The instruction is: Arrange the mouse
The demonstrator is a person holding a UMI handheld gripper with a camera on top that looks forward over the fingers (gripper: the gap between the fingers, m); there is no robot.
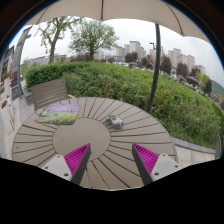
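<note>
Outdoors, from the gripper view, we look along our tool (110, 160) across a round slatted wooden table (70, 135); its two fingers stand well apart with nothing between them, the magenta pads (76, 157) facing each other over bare slats. The mouse (115, 122) lies on the table beyond the fingers, towards the far rim and slightly to the right of the gap; it is small and greyish, and we cannot make out which way it points. A mat (62, 111) with a pale printed face rests on the far left part of the table, well apart from the mouse; a chair (48, 92) stands behind it, a hedge (130, 85) beyond, a parasol pole (155, 65) rising at the right. We judge the mouse light, rigid and smooth-shelled, likely to slip if pinched high on its curved back; we would take it low across its two flanks, fingers square to the sides, with moderate pressure.
</note>
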